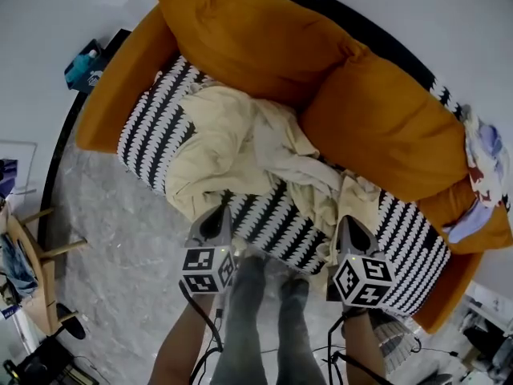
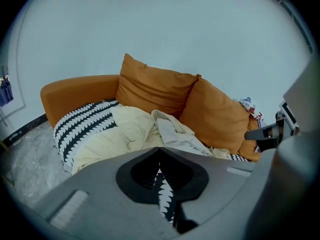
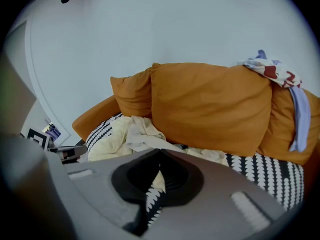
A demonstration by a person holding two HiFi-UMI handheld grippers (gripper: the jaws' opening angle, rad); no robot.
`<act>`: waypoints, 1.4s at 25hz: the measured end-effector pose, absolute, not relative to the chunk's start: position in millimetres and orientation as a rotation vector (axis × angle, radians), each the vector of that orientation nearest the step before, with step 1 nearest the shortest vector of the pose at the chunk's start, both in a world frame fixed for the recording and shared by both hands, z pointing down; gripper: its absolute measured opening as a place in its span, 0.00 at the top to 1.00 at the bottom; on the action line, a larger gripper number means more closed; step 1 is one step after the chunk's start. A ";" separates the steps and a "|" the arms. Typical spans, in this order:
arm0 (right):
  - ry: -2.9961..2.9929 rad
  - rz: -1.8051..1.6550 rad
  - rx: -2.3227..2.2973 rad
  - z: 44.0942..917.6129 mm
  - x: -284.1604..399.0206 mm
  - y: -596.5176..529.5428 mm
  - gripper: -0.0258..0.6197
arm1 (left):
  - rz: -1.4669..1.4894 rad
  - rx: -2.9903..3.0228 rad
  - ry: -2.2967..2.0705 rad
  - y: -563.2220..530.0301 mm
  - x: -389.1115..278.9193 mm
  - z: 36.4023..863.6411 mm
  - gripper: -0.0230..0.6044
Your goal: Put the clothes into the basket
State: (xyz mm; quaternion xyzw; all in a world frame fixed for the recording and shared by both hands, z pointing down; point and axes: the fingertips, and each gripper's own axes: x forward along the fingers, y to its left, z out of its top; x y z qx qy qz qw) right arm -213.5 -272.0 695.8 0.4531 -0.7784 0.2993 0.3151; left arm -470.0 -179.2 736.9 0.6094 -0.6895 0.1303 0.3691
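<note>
A heap of cream clothes (image 1: 232, 147) lies crumpled on the black-and-white patterned seat (image 1: 148, 115) of an orange sofa, and it trails right to a smaller cream piece (image 1: 346, 199). The heap also shows in the left gripper view (image 2: 132, 129) and the right gripper view (image 3: 127, 134). My left gripper (image 1: 218, 212) hangs over the seat's front edge just below the heap, jaws together and empty (image 2: 159, 148). My right gripper (image 1: 346, 223) hovers by the smaller cream piece, its jaws also together with nothing between them (image 3: 160, 151). I cannot pick out a basket with certainty.
Two big orange cushions (image 1: 240, 30) (image 1: 385, 119) lean on the sofa back. A colourful cloth (image 1: 481, 163) drapes over the sofa's right end. A person's legs (image 1: 264, 319) stand between the grippers. A wooden stand (image 1: 32, 263) is at the left, and a grey ribbed object (image 1: 393, 339) sits at the lower right.
</note>
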 end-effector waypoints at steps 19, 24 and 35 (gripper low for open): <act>-1.960 0.896 1.290 729.4 -201.6 -266.5 0.96 | 0.484 1.689 -1.590 -230.3 -479.0 799.3 0.97; -1.932 0.919 1.298 739.5 -201.2 -263.3 0.96 | 0.515 1.723 -1.531 -238.2 -473.5 816.3 0.80; -1.906 0.953 1.284 759.7 -202.8 -256.6 0.96 | 0.645 1.823 -1.359 -253.3 -437.2 863.3 0.61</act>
